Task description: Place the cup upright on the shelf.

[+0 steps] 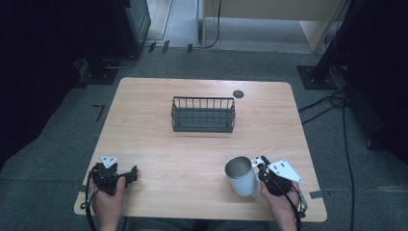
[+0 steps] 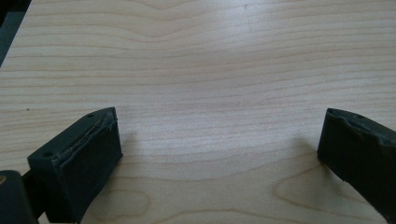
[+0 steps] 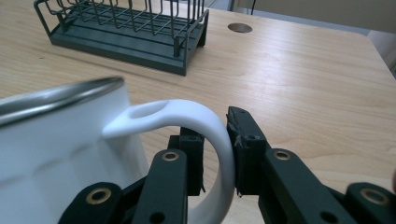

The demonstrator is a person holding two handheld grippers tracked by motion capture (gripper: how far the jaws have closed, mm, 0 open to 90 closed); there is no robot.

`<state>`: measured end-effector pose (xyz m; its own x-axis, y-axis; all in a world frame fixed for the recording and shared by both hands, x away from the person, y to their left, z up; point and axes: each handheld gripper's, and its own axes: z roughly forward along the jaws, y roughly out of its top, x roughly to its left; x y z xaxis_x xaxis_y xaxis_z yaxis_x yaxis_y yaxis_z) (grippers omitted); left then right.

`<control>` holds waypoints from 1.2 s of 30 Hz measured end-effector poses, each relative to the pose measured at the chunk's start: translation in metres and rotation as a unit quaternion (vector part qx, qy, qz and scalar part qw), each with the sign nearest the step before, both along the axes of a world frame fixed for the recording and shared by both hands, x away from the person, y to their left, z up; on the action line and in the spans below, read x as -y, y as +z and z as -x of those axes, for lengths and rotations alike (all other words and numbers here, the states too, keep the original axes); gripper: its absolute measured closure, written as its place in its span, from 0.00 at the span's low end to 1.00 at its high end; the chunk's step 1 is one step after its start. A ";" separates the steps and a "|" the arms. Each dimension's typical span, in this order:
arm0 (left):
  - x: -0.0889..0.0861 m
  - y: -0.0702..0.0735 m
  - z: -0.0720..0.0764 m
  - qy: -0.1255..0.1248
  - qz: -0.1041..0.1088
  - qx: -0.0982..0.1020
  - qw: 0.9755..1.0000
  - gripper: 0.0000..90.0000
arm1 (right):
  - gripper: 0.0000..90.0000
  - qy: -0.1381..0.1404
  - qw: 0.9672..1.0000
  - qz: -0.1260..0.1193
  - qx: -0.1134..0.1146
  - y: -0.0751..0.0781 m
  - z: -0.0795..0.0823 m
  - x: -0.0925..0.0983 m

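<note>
A white mug [image 1: 242,176] with a metal-coloured rim and inside stands tilted near the table's front right. My right gripper [image 1: 262,166] is shut on its handle [image 3: 215,135], one jaw inside the loop and one outside. In the right gripper view the mug body [image 3: 60,149] fills the left side. My left gripper [image 1: 133,173] rests at the front left of the table, held by a hand. Its jaws stand wide apart over bare wood, the pads [image 2: 95,158] showing nothing between them. A dark wire rack [image 1: 203,114] sits at the middle back of the table.
A round dark cable hole [image 1: 238,94] lies in the wooden table [image 1: 159,144] behind the rack [image 3: 130,28]. Cables run over the grey floor at the right. A dark stand foot [image 1: 315,77] is beyond the table's right back corner.
</note>
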<state>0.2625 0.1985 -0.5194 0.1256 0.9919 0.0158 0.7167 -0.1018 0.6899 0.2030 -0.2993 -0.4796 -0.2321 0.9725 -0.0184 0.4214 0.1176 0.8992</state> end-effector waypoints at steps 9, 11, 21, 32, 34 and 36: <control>0.000 0.000 0.000 0.000 0.000 0.000 1.000 0.00 | 0.85 -0.003 1.000 0.012 0.016 0.011 -0.005 -0.002; 0.000 0.000 0.000 0.000 0.000 0.000 1.000 0.00 | 0.85 -0.003 1.000 0.014 0.022 0.015 -0.010 -0.004; 0.000 0.000 0.000 0.000 0.000 0.000 1.000 0.00 | 0.85 0.003 0.999 0.012 0.045 0.030 -0.029 -0.020; 0.000 0.000 0.000 0.000 0.000 0.000 1.000 0.00 | 0.85 0.009 0.998 0.005 0.068 0.046 -0.050 -0.034; 0.000 0.000 0.000 0.000 0.001 0.000 1.000 0.00 | 0.85 0.008 0.998 0.004 0.067 0.047 -0.051 -0.036; 0.000 0.000 0.000 0.000 0.001 0.000 1.000 0.00 | 0.85 0.012 0.997 0.005 0.074 0.052 -0.058 -0.040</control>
<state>0.2625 0.1985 -0.5194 0.1252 0.9920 0.0147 0.7168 -0.1007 0.6900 0.2610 -0.2593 -0.4278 -0.2495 0.9663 -0.0636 0.2812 0.1352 0.9501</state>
